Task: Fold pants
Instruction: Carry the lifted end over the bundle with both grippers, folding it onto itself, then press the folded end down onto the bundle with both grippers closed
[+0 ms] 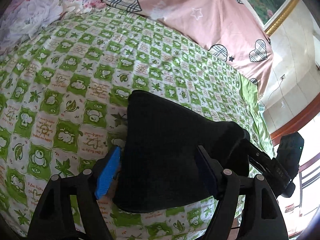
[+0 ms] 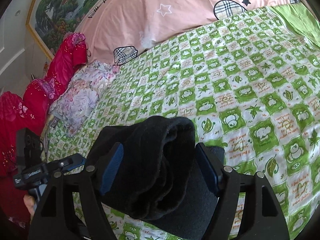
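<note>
On the bed (image 1: 84,64) with its green-and-white checked cotton sheet, the folded black fleece pants (image 2: 160,172) lie directly ahead of you, between both sets of fingers. Your left gripper (image 1: 158,172) and right gripper (image 2: 160,172) both angle downward, jaws spread and released, pads apparently not pressing the bundle.

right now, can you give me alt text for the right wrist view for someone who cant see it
Black pants, bunched into a thick fold, sit between the open blue-padded fingers of the right gripper on a green and white checked bedsheet. Behind it lie a pink pillow with plaid hearts, a floral cloth and red fabric.
</note>
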The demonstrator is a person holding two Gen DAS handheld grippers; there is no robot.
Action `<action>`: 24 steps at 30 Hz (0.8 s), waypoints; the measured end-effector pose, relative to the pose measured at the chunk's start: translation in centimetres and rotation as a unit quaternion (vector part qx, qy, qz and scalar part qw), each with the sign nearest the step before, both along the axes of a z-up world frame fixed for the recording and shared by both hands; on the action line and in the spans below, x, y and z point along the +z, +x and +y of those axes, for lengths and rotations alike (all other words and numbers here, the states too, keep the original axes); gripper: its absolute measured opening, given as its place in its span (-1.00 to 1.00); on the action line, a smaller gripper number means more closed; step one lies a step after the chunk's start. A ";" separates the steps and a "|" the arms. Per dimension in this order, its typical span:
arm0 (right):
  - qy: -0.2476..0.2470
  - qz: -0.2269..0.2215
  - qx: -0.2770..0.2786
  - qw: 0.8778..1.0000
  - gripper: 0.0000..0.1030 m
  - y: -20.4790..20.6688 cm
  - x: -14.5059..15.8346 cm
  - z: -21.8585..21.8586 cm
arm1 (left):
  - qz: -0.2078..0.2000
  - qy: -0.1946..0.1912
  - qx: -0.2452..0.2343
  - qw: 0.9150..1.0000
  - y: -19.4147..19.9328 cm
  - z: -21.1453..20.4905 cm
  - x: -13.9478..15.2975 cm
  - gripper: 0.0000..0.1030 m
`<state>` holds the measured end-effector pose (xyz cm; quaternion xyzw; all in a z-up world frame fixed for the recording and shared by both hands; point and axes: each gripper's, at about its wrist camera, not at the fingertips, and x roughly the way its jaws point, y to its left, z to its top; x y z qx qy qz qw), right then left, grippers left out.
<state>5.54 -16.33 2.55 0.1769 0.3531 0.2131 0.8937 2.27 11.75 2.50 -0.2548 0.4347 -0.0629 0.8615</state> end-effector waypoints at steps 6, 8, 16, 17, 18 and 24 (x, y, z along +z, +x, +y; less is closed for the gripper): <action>-0.005 0.007 0.009 1.000 0.44 -0.4 -0.6 0.5 | 0.034 -0.028 0.004 0.999 1.8 1.1 -3.1 0.49; -0.004 0.002 0.021 1.000 0.00 -0.6 -0.7 0.8 | 0.038 -0.032 0.003 0.999 2.0 1.1 -3.6 0.49; 0.009 -0.032 0.037 0.999 -0.62 -2.7 1.5 -0.2 | 0.027 -0.017 -0.020 0.999 2.2 -0.3 -2.2 0.50; 0.008 -0.028 0.040 0.999 -0.62 -2.9 1.4 -0.3 | 0.025 -0.013 -0.022 0.999 2.3 -0.6 -1.9 0.51; 0.005 -0.016 0.040 0.999 -0.60 -2.8 1.0 -0.5 | 0.026 -0.003 -0.024 0.999 2.5 -0.8 -1.9 0.51; -0.013 0.024 -0.012 1.000 -0.31 -2.5 -2.3 -2.5 | 0.049 0.004 -0.029 0.998 3.6 -1.6 -3.6 0.57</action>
